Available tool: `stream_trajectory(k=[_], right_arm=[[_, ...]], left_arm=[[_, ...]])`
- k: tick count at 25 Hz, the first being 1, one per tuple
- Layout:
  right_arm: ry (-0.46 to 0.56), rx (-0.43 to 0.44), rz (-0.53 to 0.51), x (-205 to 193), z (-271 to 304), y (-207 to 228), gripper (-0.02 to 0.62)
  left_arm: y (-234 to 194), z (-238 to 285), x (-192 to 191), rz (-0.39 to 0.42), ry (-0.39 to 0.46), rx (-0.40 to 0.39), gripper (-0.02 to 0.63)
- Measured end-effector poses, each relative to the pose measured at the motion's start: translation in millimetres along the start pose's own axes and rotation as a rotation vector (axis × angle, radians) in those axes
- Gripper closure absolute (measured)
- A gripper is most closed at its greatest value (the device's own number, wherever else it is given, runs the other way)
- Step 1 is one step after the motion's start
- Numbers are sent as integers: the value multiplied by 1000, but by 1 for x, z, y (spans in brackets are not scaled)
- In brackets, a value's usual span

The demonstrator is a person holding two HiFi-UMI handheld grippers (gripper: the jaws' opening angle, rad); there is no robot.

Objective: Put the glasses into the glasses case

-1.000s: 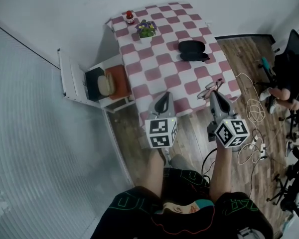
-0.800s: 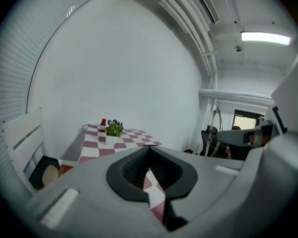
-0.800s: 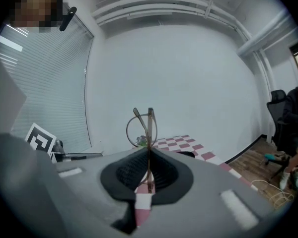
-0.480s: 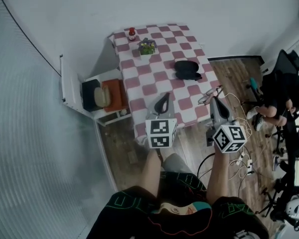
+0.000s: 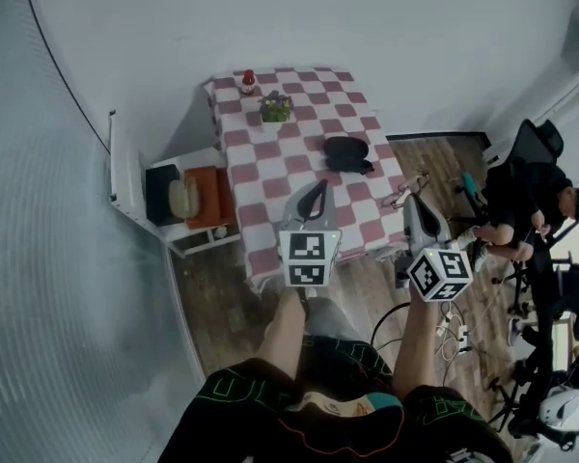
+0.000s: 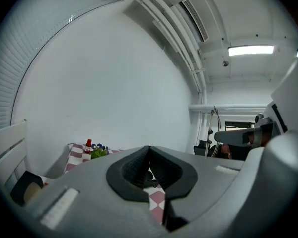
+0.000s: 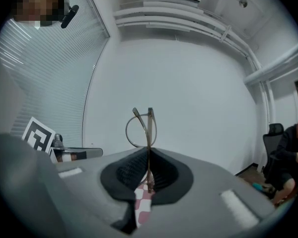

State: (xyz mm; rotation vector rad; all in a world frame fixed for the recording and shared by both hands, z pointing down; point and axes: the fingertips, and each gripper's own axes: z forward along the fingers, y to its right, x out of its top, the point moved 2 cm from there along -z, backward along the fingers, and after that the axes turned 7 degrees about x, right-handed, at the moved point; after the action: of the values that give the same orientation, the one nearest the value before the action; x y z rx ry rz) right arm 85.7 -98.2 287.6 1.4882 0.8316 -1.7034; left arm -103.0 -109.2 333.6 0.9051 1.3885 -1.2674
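Pink-and-white checked cloth covers the worktop [image 5: 270, 177], and the black case [image 5: 347, 154] lies on it towards the right side. The right gripper [image 7: 149, 170] is clamped on the glasses [image 7: 143, 128], pinching the frame so they stand up above the jaws. They hang in the air off the worktop's near right corner, well short of the case. The left gripper [image 6: 149, 158] has its jaws closed together on nothing. This looks like the carry step. Next the glasses need bringing over the case and lowering in, though I can't tell whether its lid is open.
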Motion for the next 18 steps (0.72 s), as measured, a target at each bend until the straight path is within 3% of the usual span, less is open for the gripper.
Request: stream_trajectory(k=[7, 11, 18], right_arm=[[26, -42, 17, 6, -5, 17, 584], [30, -18, 28, 8, 8, 18, 584], [1, 26, 67, -17, 31, 7, 584]], left_arm=[[6, 10, 8, 9, 20, -9, 597], [-4, 16, 14, -3, 37, 46, 597], [-17, 21, -6, 5, -7, 70, 597]])
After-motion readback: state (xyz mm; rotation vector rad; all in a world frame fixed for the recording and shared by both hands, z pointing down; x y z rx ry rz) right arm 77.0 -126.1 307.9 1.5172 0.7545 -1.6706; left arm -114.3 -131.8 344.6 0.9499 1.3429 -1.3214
